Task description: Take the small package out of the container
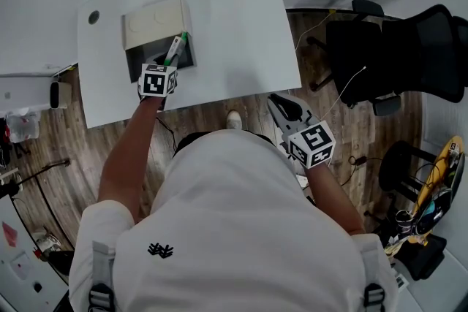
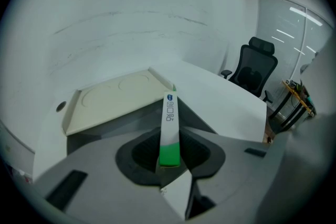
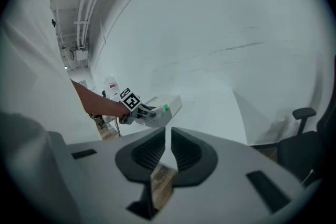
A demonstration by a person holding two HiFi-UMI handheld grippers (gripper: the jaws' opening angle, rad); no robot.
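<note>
**Small package [image 2: 169,122] gripped at mouth of open container [image 1: 155,20]**

A person is bending over the white table [image 1: 234,33]. The left tool [image 2: 169,159] is clamping its jaws on the green end of the package, which is tilting up at the beige container's dark opening. The right tool [image 3: 168,150] is hanging off the table's near edge, well apart from the container, with its jaws all but together and gripping nothing.

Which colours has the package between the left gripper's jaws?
White package, green end; clearest in left gripper view.

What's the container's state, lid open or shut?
Open. The lid is swung back off the container, and the head view looks straight into its dark interior.
</note>
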